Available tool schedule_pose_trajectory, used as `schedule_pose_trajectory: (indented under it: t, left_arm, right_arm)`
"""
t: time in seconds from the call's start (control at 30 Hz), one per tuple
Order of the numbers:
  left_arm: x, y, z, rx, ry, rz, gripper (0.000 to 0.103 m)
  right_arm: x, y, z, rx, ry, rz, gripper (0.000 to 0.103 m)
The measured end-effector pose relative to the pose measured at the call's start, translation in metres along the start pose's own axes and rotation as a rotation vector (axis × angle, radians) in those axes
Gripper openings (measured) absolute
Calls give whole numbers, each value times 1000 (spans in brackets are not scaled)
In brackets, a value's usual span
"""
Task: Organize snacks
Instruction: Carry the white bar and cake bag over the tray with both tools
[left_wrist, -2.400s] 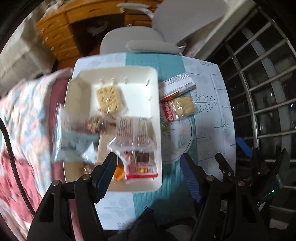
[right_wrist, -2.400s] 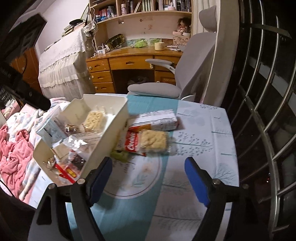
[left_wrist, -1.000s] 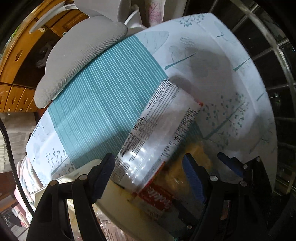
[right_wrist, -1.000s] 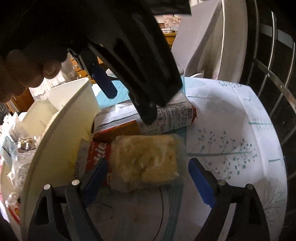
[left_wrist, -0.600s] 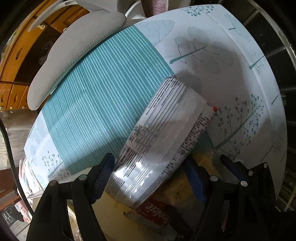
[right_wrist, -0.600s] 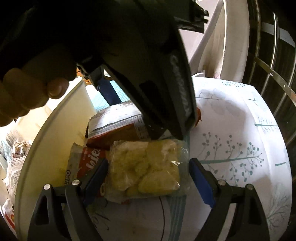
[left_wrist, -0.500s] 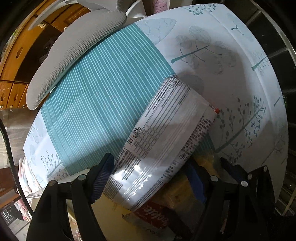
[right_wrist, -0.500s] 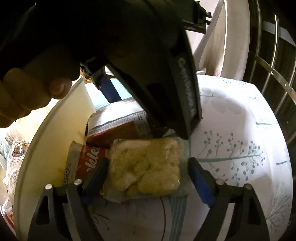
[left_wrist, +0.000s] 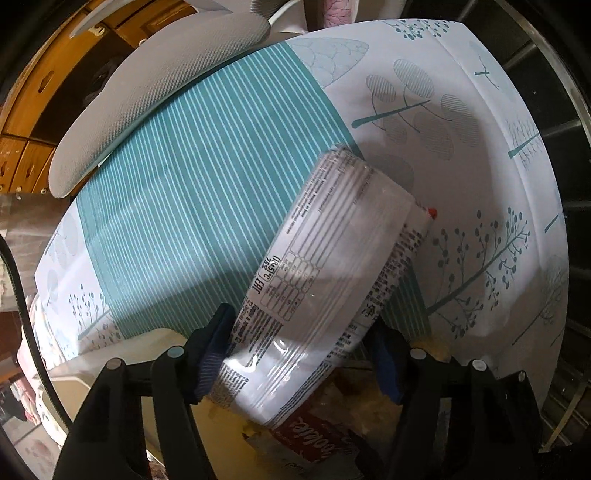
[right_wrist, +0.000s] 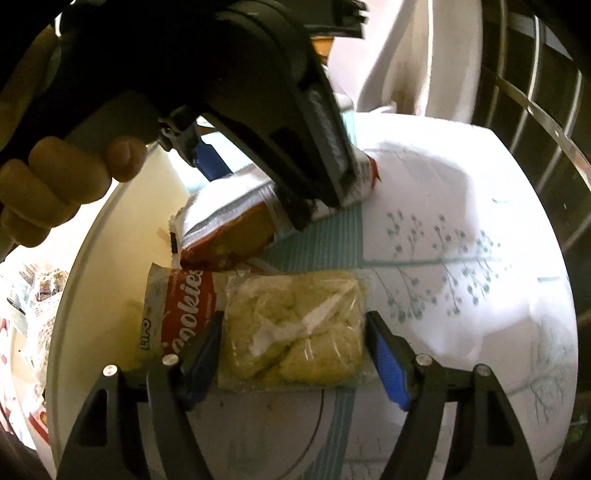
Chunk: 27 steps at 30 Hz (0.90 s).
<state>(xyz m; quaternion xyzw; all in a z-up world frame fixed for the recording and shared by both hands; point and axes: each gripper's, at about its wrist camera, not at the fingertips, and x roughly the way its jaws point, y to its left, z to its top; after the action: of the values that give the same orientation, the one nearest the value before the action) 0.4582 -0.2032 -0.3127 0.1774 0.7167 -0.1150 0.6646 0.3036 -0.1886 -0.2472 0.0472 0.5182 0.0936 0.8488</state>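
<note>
Now our left tool (left_wrist: 299, 345) clamps the white-labelled snack pack (left_wrist: 325, 280), whose near end hides its fingertips. Our right tool (right_wrist: 293, 350) stands apart around the cookie packet (right_wrist: 288, 328) on the desk (right_wrist: 461, 221); left of it, the white bin (right_wrist: 70, 295) is cut off.

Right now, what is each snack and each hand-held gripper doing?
Left hand-held gripper: fingers closed around the white snack pack.
White snack pack: gripped, one end tilted up off the table.
Right hand-held gripper: open, one finger on each side of the cookie bag.
Cookie bag: flat on the table, not squeezed yet.
White bin: beside the cookie bag, other snacks inside.
</note>
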Motion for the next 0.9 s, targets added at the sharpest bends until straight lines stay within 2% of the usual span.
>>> schedule_pose_trajectory:
  t: [0.17, 0.27, 0.53, 0.77, 0.9]
  left_arm:
    - [-1, 3, -5, -49, 11, -13, 60]
    - [-5, 3, -10, -71, 28, -21, 60]
    - [-22, 4, -43, -129, 23, -115, 59]
    - [-57, -1, -88, -153, -2, -193, 55]
    - [-82, 5, -108, -168, -33, -232, 54]
  right_arm:
    - [-12, -14, -17, 84, 64, 41, 74]
    - [-23, -22, -30, 93, 109, 35, 74]
    - [-48, -56, -61, 202, 231, 20, 74]
    - [-74, -70, -61, 298, 265, 42, 74]
    - [-93, -56, -63, 302, 270, 62, 74]
